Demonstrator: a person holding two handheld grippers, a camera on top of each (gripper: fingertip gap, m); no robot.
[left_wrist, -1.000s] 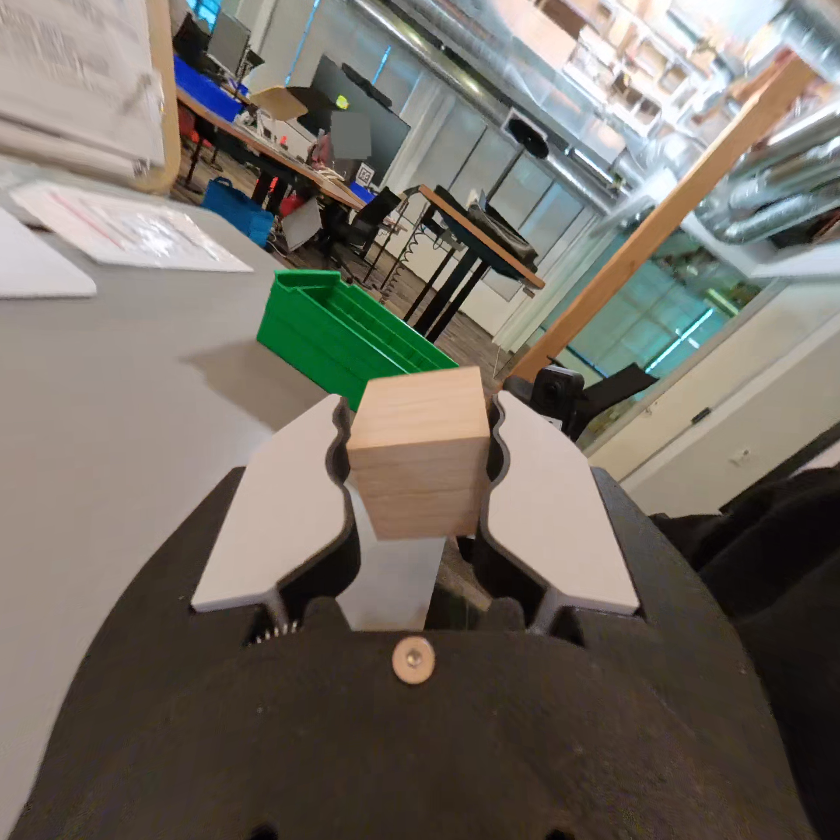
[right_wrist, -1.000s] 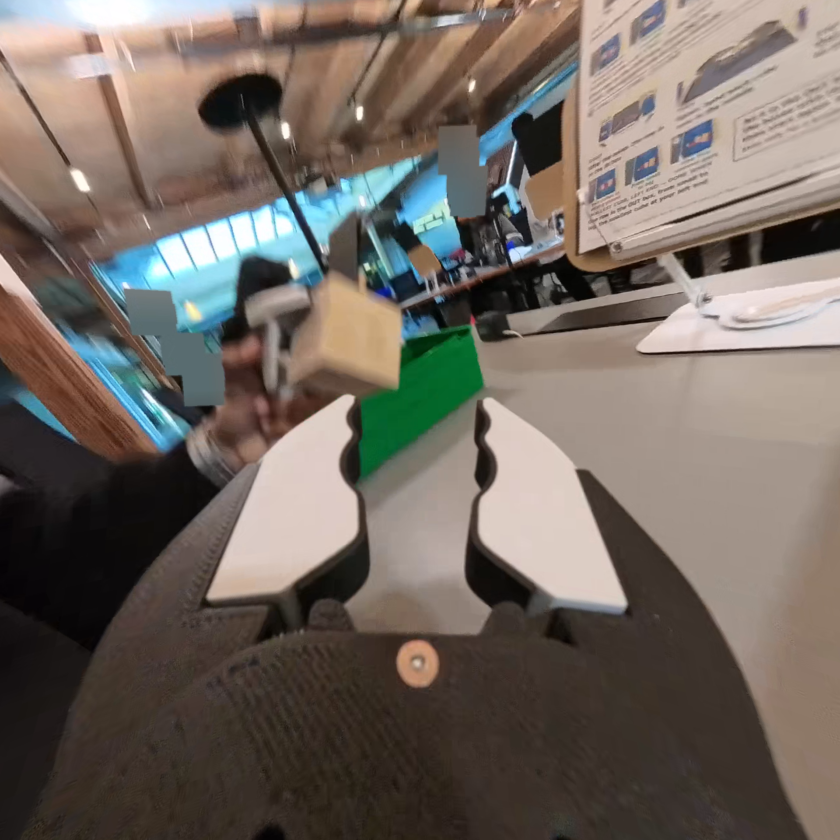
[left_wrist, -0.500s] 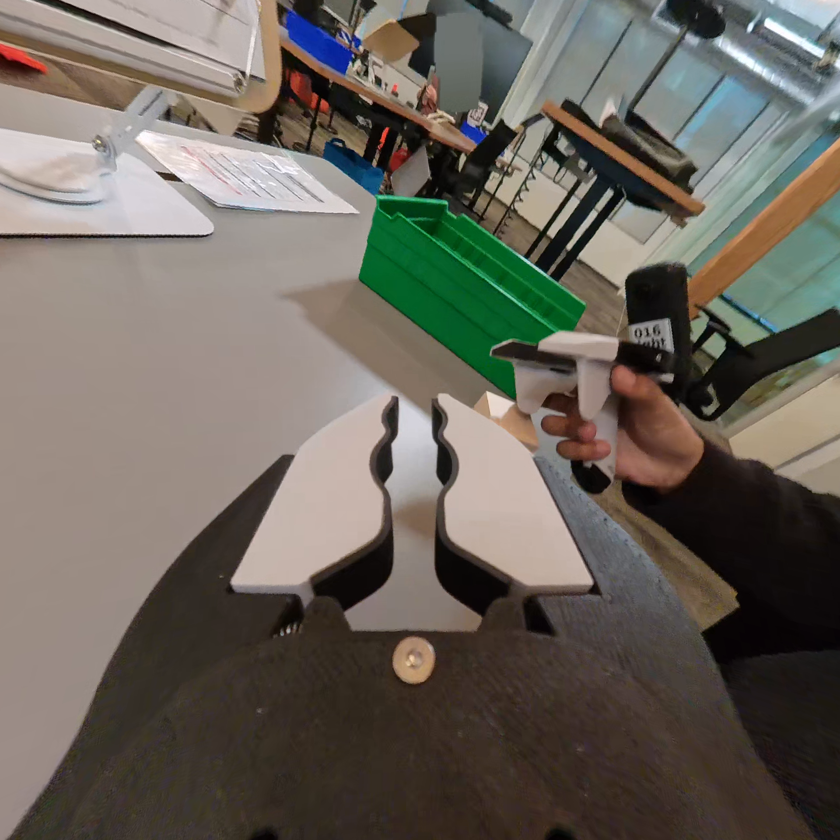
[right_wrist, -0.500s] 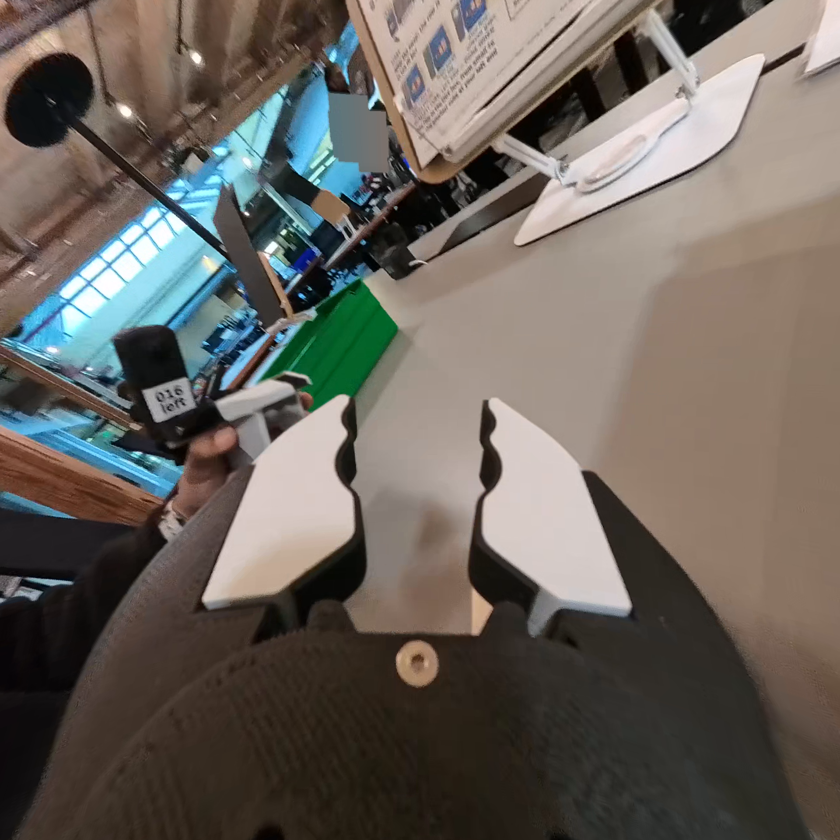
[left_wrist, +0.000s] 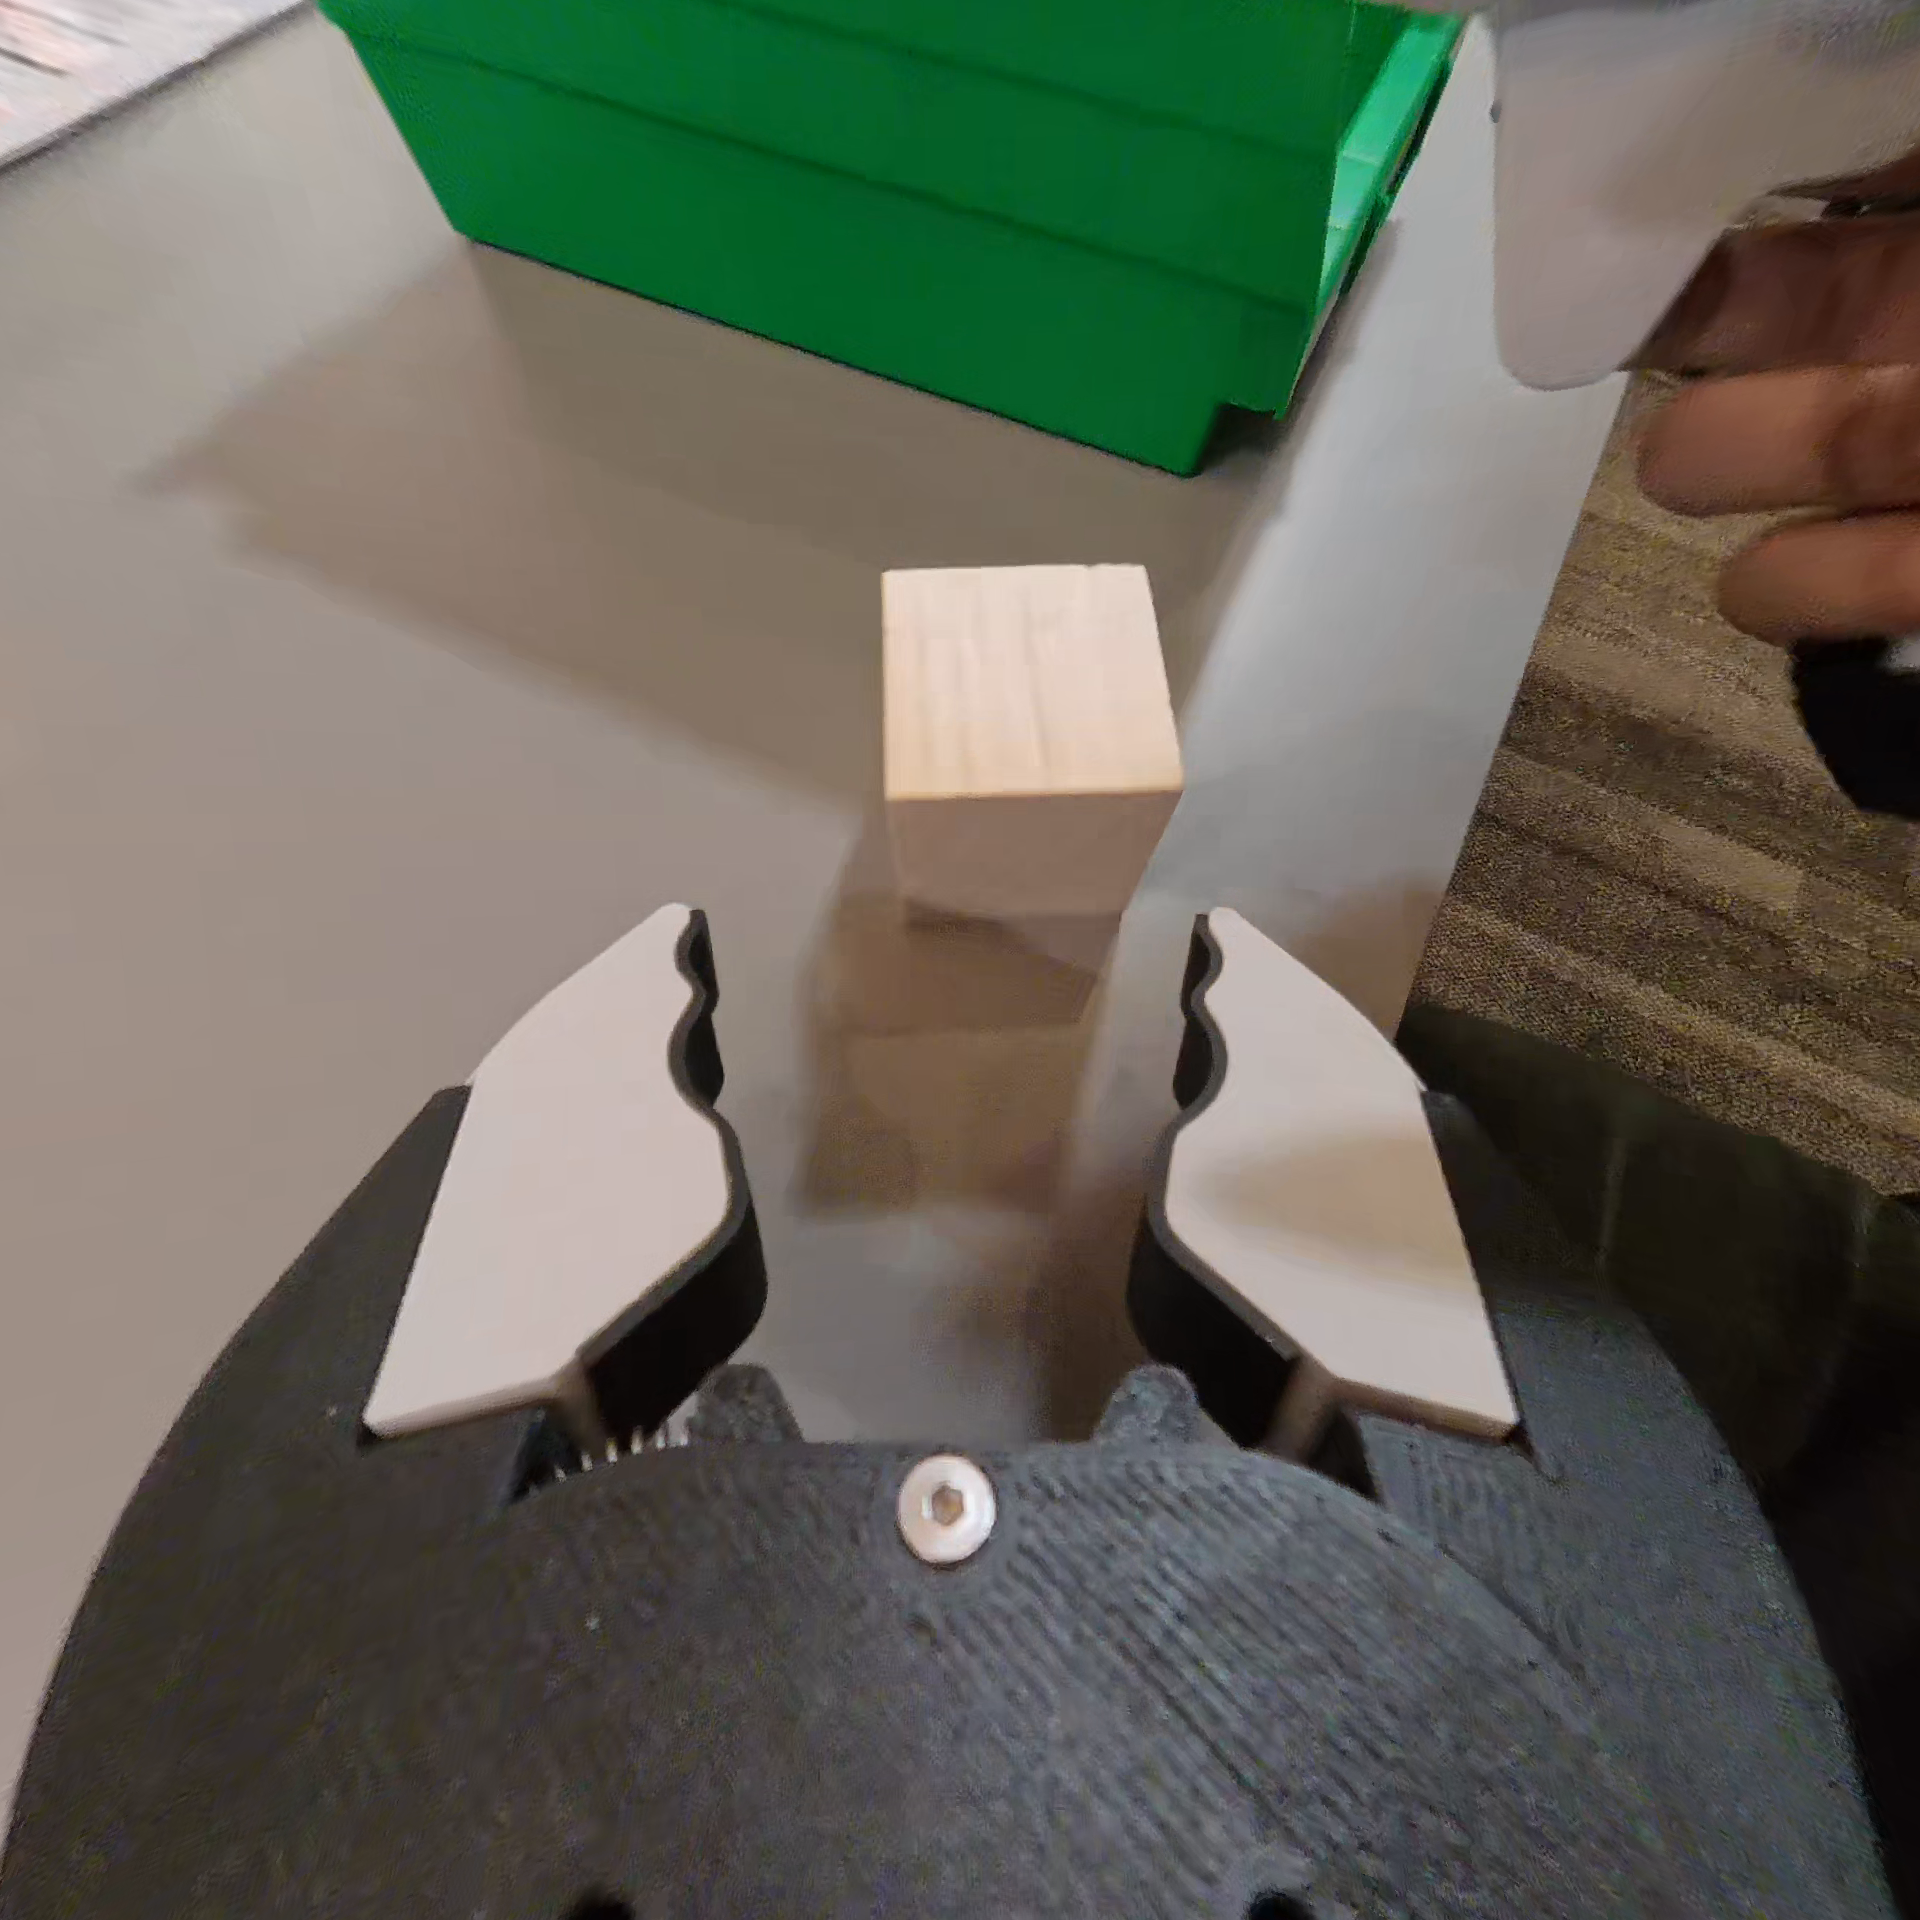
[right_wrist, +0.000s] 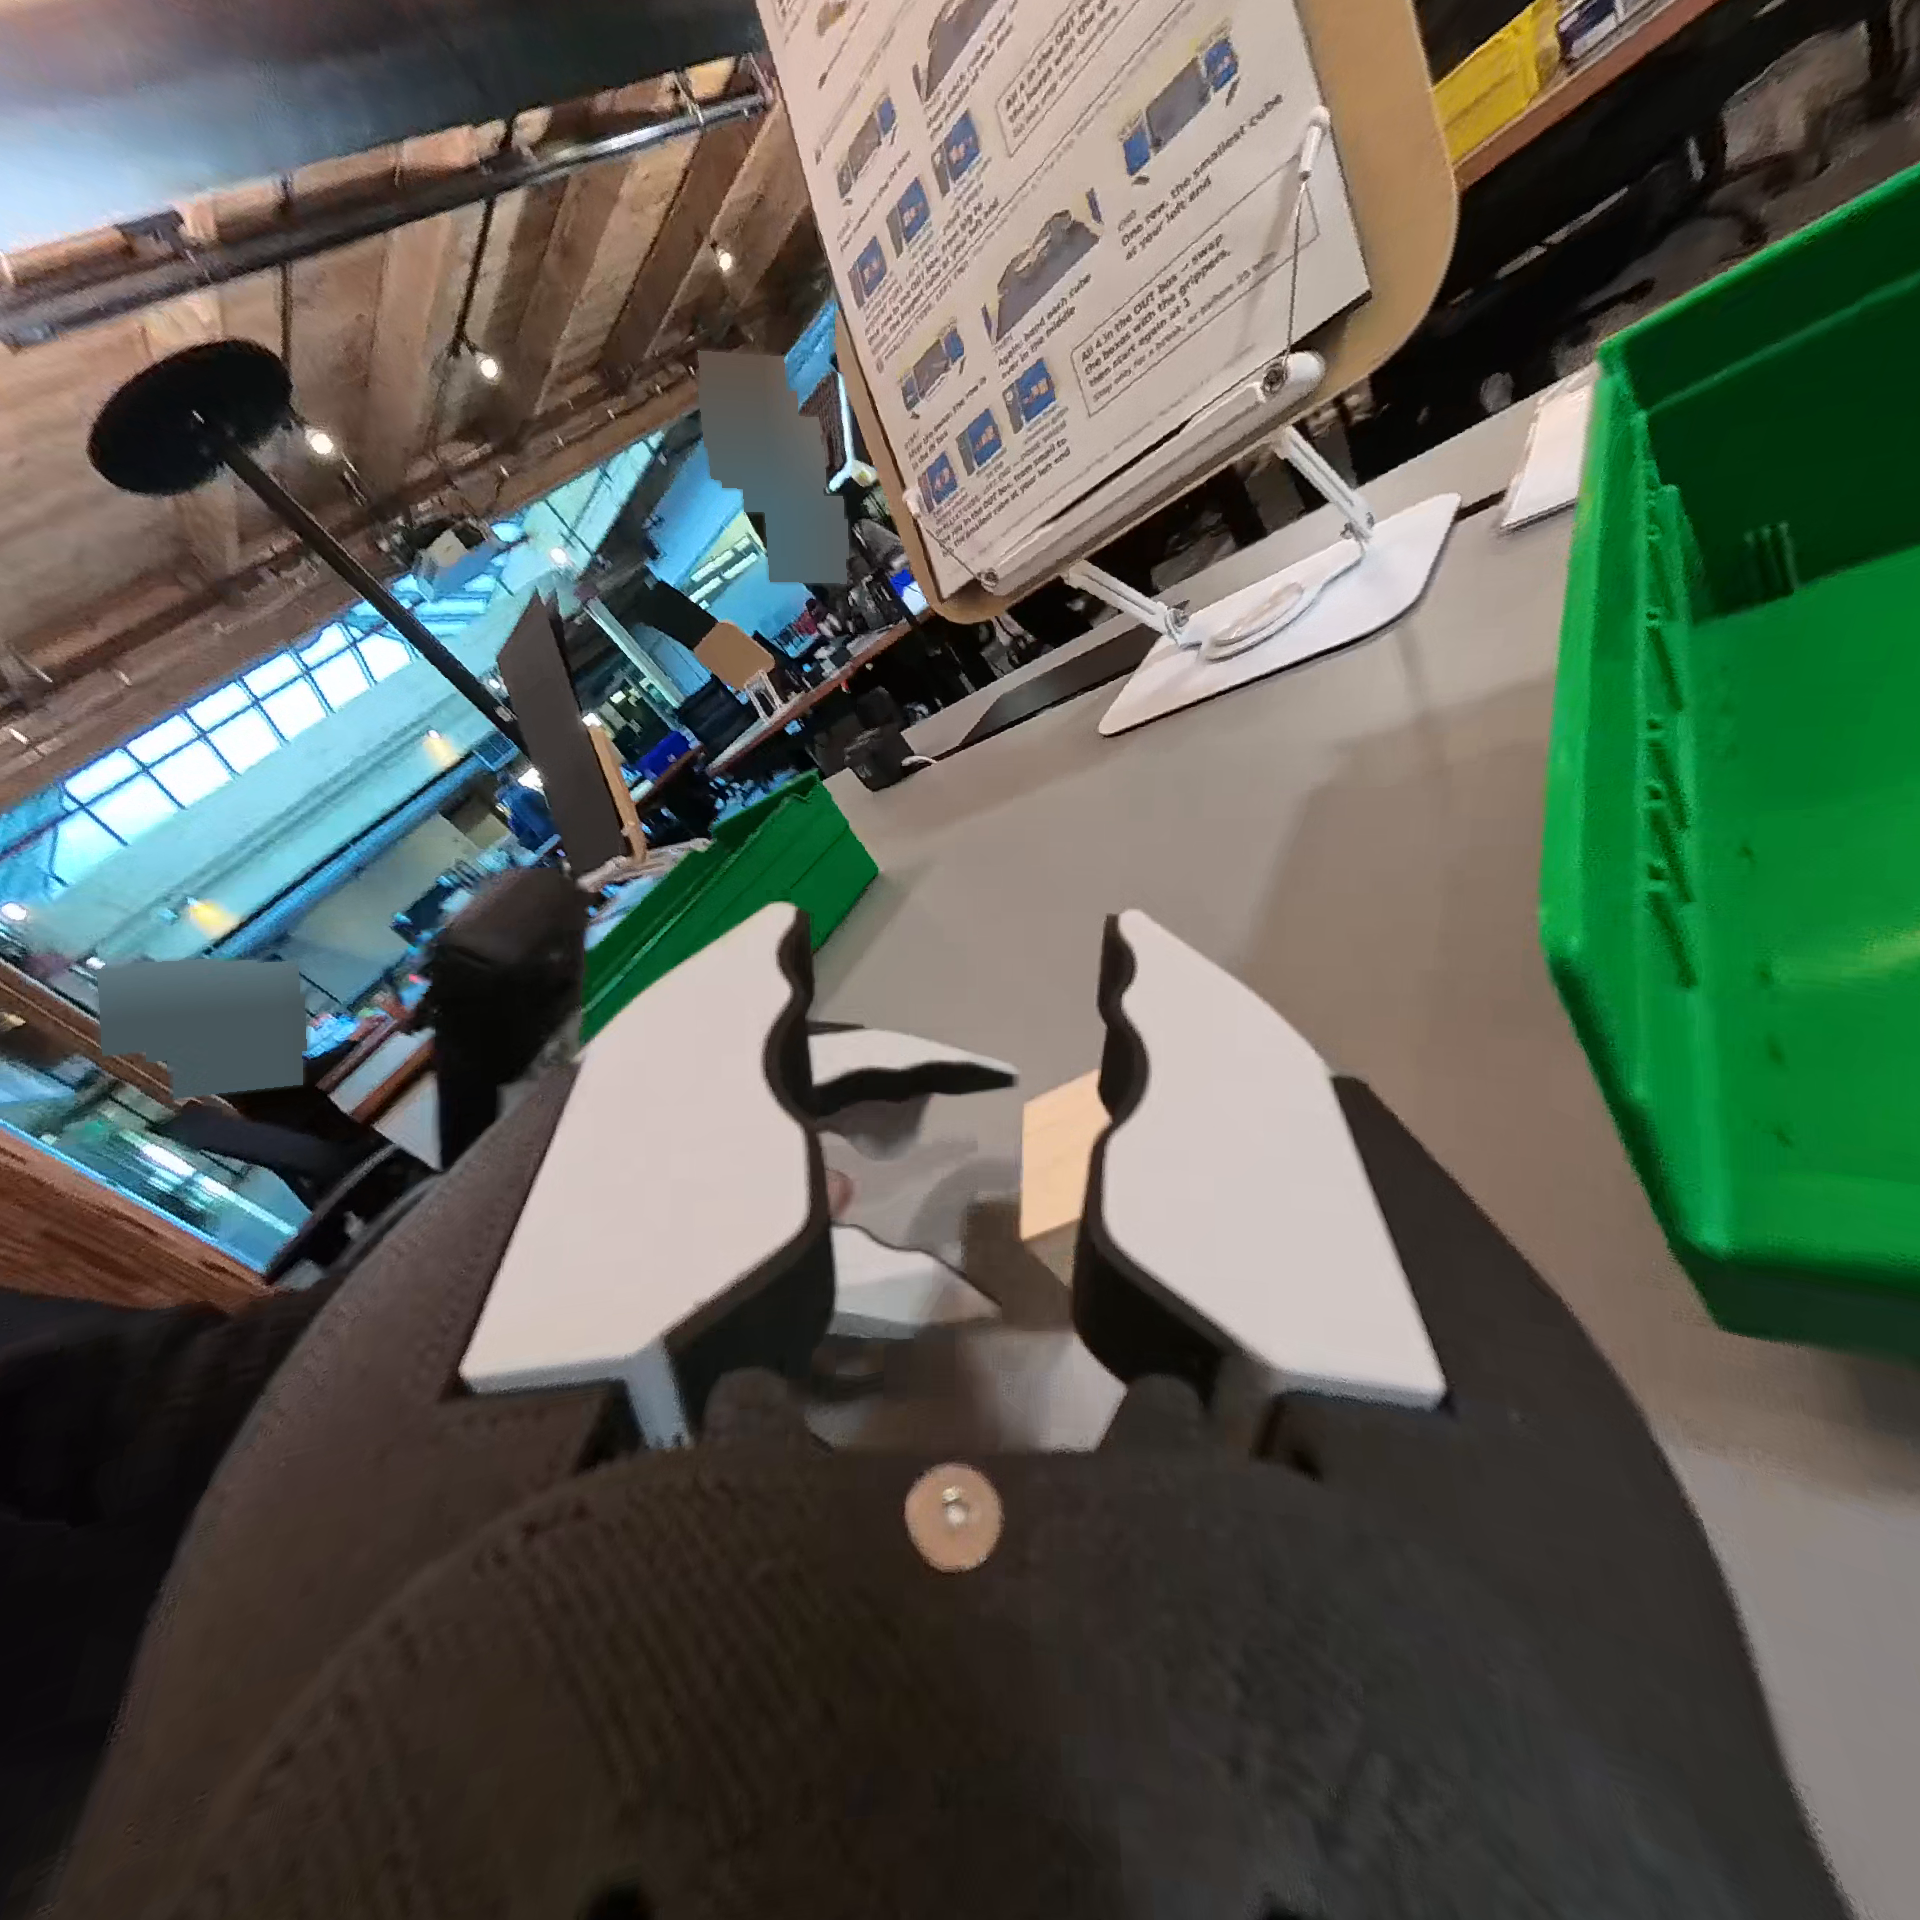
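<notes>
A pale wooden cube (left_wrist: 1029, 748) stands on the grey table (left_wrist: 364, 675), close to the table's right edge. My left gripper (left_wrist: 945, 920) is open and empty, with the cube just ahead of its fingertips and apart from them. My right gripper (right_wrist: 951, 935) is open and empty. In the right wrist view the cube (right_wrist: 1060, 1164) shows low between the right fingers, with the left gripper's white fingers (right_wrist: 914, 1070) beside it. A hand (left_wrist: 1818, 468) on the right gripper's white body (left_wrist: 1610, 156) shows at the left wrist view's top right.
A green bin (left_wrist: 883, 156) stands just beyond the cube; it also shows in the right wrist view (right_wrist: 1714, 935). A second green bin (right_wrist: 748, 873) sits farther off. An instruction board (right_wrist: 1091, 260) on a white stand (right_wrist: 1299, 613) is at the back. Carpet floor (left_wrist: 1662, 883) lies past the table edge.
One second ago my left gripper held the cube in the air. It then showed nearly shut and empty. Now it is wide open, tilted down at the cube on the table. The right gripper stayed open.
</notes>
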